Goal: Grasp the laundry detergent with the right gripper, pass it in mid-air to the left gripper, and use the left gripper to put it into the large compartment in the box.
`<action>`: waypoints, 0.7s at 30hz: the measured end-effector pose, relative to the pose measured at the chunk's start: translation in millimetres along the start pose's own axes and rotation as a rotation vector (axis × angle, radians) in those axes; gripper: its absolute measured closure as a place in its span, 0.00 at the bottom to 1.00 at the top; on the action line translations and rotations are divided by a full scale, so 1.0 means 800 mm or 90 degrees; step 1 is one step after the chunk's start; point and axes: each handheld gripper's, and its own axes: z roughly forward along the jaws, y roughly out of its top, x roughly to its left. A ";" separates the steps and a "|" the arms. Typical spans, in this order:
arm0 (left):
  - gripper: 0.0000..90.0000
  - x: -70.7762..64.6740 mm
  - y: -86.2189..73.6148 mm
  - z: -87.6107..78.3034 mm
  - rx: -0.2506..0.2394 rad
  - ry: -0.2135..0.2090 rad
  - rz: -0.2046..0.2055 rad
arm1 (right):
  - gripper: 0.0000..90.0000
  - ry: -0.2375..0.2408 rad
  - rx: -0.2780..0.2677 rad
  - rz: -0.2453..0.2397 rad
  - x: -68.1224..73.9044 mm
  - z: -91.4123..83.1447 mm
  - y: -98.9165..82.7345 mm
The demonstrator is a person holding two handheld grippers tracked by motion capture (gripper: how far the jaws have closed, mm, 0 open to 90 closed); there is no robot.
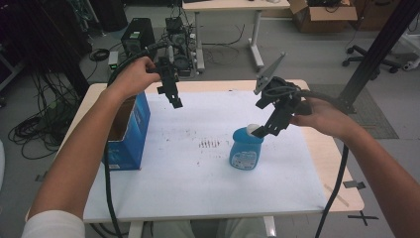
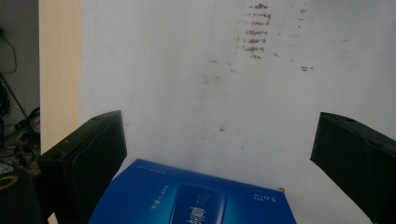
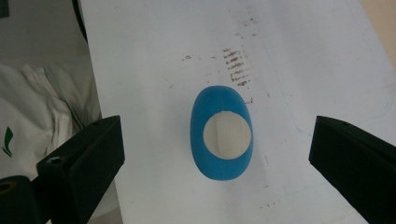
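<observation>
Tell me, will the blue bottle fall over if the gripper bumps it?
Probably not easily: the blue bottle stands upright on a broad oval body. Its smooth plastic might slip between the jaws of the open right gripper. It looks stiff, likely not floppy.

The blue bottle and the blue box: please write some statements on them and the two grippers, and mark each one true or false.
1. The blue bottle stands upright on the white table top. True.
2. The right gripper is shut on the bottle's white cap. False: its jaws stand wide apart above the bottle.
3. The blue box stands at the table's left side, open at the top. True.
4. The left gripper holds the box. False: it is open, above the box.
5. The bottle lies inside the box. False: they stand apart.
</observation>
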 end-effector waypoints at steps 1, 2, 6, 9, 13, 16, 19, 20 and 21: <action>0.04 0.000 0.000 0.000 0.000 -0.001 -0.001 | 0.04 -0.002 0.000 0.001 0.000 0.000 -0.002; 0.04 0.000 0.000 0.001 -0.001 -0.001 0.000 | 0.03 -0.004 -0.002 0.000 0.000 0.000 -0.005; 0.04 -0.001 0.000 0.000 0.001 -0.001 0.001 | 0.03 -0.004 -0.009 0.005 -0.001 0.001 -0.016; 0.04 0.000 0.000 0.000 0.000 0.000 0.000 | 0.03 -0.004 -0.012 0.009 -0.001 0.003 -0.024; 0.04 -0.001 0.000 -0.001 0.001 0.001 0.000 | 0.03 -0.003 -0.015 0.012 -0.002 0.006 -0.033; 0.04 -0.002 -0.001 -0.001 0.000 0.000 -0.001 | 0.03 -0.005 -0.017 0.013 -0.002 0.008 -0.041; 0.04 -0.002 -0.001 -0.002 0.001 0.000 -0.001 | 0.04 -0.004 -0.025 0.011 -0.001 0.009 -0.048; 0.04 -0.002 -0.001 -0.001 -0.001 0.000 -0.002 | 0.03 -0.006 -0.028 0.009 -0.001 0.009 -0.050; 0.04 -0.002 -0.001 -0.001 -0.002 0.000 -0.002 | 0.03 -0.007 -0.030 0.008 -0.001 0.010 -0.053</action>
